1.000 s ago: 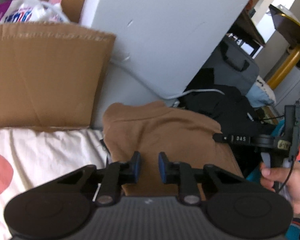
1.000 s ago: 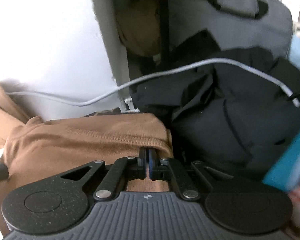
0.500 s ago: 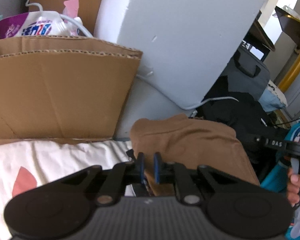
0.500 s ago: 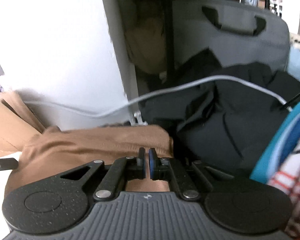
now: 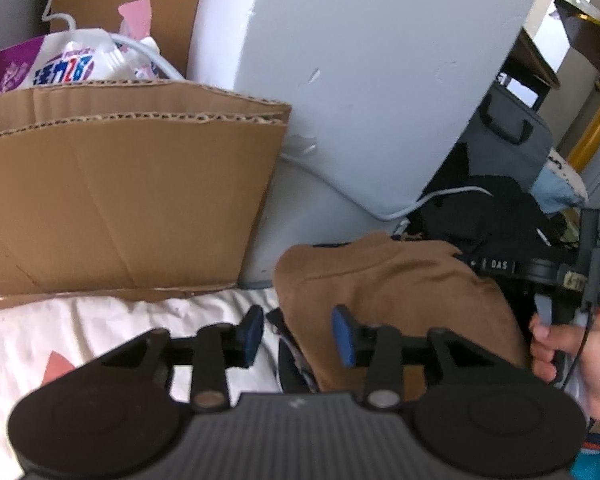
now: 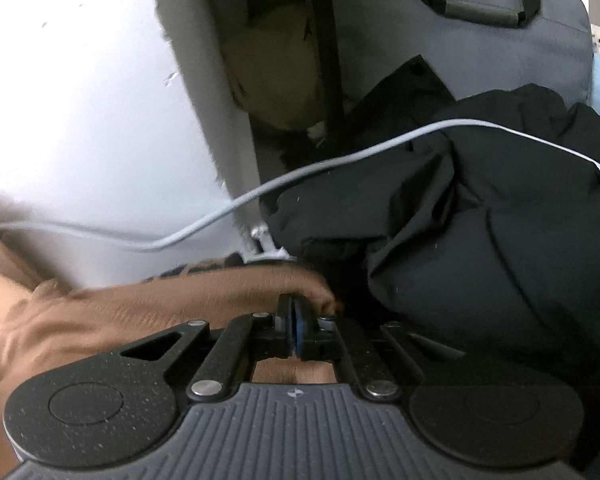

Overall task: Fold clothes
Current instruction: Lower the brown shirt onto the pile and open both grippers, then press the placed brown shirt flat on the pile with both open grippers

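Left wrist view shows the left gripper (image 5: 298, 336) with jaws opening and far wider apart than half a second ago, nothing pinched, its pads straddling the left edge of the brown garment (image 5: 388, 288), which lies folded on the white sheet (image 5: 112, 320). Behind, the cardboard box (image 5: 124, 200) holds a printed plastic bag (image 5: 60, 66). The right gripper (image 6: 295, 330) is clenched at the garment's edge, fabric now blurred.
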The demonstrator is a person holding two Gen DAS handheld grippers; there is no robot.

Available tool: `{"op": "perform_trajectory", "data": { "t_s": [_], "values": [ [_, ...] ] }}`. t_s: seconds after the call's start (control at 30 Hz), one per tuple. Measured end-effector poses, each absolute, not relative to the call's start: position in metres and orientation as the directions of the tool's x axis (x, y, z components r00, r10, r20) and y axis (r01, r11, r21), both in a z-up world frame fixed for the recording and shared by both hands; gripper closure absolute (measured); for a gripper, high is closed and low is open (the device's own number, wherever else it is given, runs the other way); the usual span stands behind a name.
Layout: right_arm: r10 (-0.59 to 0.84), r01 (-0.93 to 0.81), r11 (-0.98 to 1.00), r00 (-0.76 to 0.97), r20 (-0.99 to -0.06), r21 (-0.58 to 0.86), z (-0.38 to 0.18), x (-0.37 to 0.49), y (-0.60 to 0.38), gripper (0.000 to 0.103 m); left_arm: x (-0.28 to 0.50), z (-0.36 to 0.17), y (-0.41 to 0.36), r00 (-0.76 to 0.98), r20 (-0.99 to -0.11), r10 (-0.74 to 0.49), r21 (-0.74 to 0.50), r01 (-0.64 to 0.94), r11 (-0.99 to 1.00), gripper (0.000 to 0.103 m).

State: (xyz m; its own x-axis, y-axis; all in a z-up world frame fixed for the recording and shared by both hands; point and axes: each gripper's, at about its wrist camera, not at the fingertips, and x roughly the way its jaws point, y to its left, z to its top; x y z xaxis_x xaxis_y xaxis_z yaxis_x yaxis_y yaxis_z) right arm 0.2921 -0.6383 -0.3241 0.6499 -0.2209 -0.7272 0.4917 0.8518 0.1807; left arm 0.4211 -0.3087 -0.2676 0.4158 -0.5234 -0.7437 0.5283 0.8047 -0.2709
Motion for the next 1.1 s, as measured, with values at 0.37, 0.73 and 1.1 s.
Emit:
{"op": "perform_trajectory", "data": {
  "t_s": [0.37,0.73,1.1],
  "values": [
    [-0.244,0.509,0.839,0.666,-0.705,0.191,-0.303,0.307,-0.653,0.092,0.441,-0.271,-0.322,0.435,-0.734,-0.522,-0.314,0.464,0.828,0.081],
    [-0.264,0.449,0.887,0.69,-0.674,0.112,-0.28,0.253,-0.611,0.078,0.42,-0.257,-0.3,0.514,-0.704,-0.489,-0.22,0.497,0.839,0.084],
    [-0.227,0.492,0.846,0.681,-0.696,0.205,-0.308,0.257,-0.635,0.076,0.372,-0.262,-0.285,0.498,-0.716,-0.49,-0.219,0.506,0.834,0.067]
  ]
}}
